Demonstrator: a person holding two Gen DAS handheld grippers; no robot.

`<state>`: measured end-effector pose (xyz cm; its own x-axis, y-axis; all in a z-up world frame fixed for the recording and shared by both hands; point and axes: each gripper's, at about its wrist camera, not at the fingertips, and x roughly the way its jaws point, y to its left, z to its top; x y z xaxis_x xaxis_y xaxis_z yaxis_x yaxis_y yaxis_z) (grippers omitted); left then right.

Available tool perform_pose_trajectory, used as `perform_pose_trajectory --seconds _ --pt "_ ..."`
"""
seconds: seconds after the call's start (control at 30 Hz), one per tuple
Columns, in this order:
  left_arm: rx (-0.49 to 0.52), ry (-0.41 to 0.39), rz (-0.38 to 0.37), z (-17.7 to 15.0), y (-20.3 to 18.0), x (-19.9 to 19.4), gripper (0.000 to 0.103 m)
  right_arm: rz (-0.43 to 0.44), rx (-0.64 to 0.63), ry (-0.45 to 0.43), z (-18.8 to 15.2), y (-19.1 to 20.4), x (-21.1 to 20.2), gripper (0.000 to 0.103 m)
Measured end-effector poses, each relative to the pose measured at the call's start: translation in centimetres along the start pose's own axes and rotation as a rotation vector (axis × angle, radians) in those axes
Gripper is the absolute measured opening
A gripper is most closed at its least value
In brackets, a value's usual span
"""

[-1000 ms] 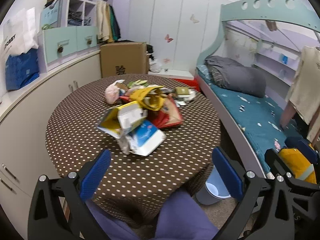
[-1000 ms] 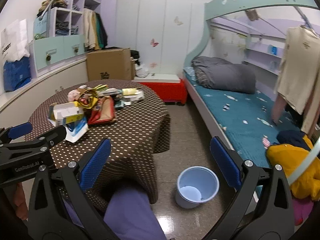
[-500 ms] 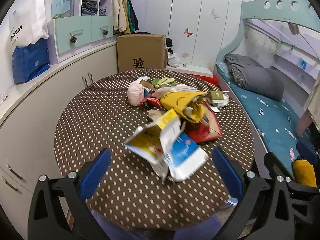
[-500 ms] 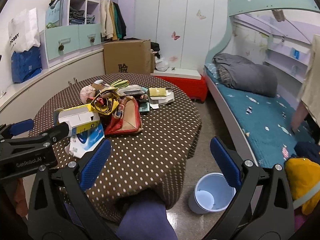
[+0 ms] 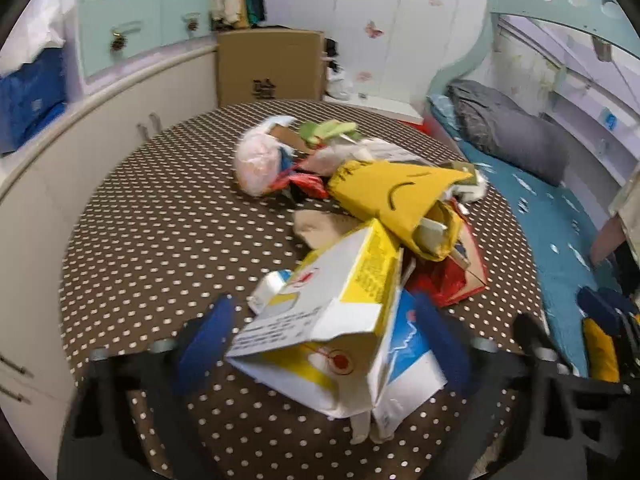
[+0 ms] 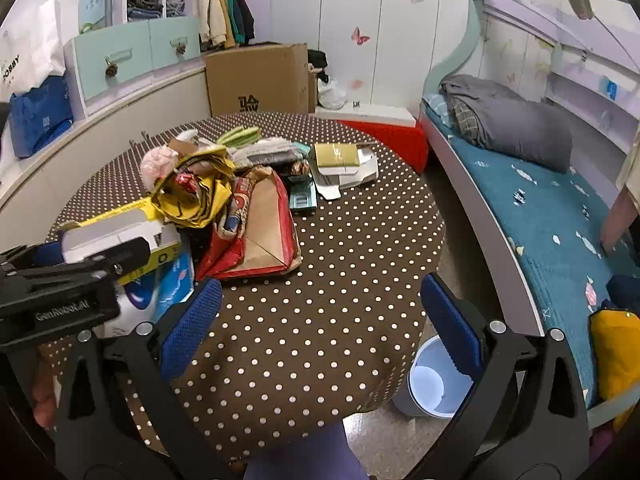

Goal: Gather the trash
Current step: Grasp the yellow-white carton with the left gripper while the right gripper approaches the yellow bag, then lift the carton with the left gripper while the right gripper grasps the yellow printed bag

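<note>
A: What is the left gripper (image 5: 326, 334) doing?
B: Its blue jaws are closing round the crumpled yellow-and-white carton (image 5: 328, 316), not yet pressing it.
A: And the right gripper (image 6: 318, 322)?
B: Wide open, empty, over the brown polka-dot tablecloth (image 6: 320, 280). The trash pile (image 6: 224, 200) lies beyond.

A heap of trash (image 6: 224, 204) lay on the dotted counter (image 6: 340, 280): a crushed yellow-and-white carton (image 5: 340, 320) nearest, a crumpled yellow bag (image 5: 400, 196) behind, a red packet (image 6: 260, 236) alongside.
</note>
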<state>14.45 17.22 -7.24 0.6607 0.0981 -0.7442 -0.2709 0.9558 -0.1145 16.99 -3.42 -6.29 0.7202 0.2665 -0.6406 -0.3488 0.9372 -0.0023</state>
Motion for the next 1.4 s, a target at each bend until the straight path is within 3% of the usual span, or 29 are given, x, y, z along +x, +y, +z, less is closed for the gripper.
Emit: perform_pose_trajectory --seconds 0.33,0.53,0.83,1.03,1.3,1.37,1.4 --pt "-0.016 -0.037 -0.031 -0.6 0.9 -1.4 0.060 0.015 -0.009 -0.005 0.3 0.6 0.2 0.097" --pt "-0.039 -0.073 -0.025 -1.3 1.7 -3.5 0.059 0.048 -0.011 -0.017 0.5 1.3 -0.4 0.097" --pt "-0.092 -0.151 0.054 -0.6 4.9 -5.8 0.059 0.140 -0.080 -0.064 3.0 4.2 -0.4 0.097" --pt "-0.150 -0.169 0.106 1.1 7.9 -5.1 0.059 0.195 -0.156 -0.071 6.4 6.9 2.0 0.097" --pt "-0.195 -0.174 0.164 3.6 11.1 -3.0 0.059 0.224 -0.183 0.041 8.1 9.4 7.9 0.097" --pt "-0.194 -0.163 0.170 3.7 11.3 -2.6 0.059 0.214 -0.192 0.060 8.1 9.7 8.7 0.090" --pt "-0.195 -0.154 0.171 3.8 11.4 -2.1 0.059 0.220 -0.199 0.067 8.1 9.9 9.0 0.075"
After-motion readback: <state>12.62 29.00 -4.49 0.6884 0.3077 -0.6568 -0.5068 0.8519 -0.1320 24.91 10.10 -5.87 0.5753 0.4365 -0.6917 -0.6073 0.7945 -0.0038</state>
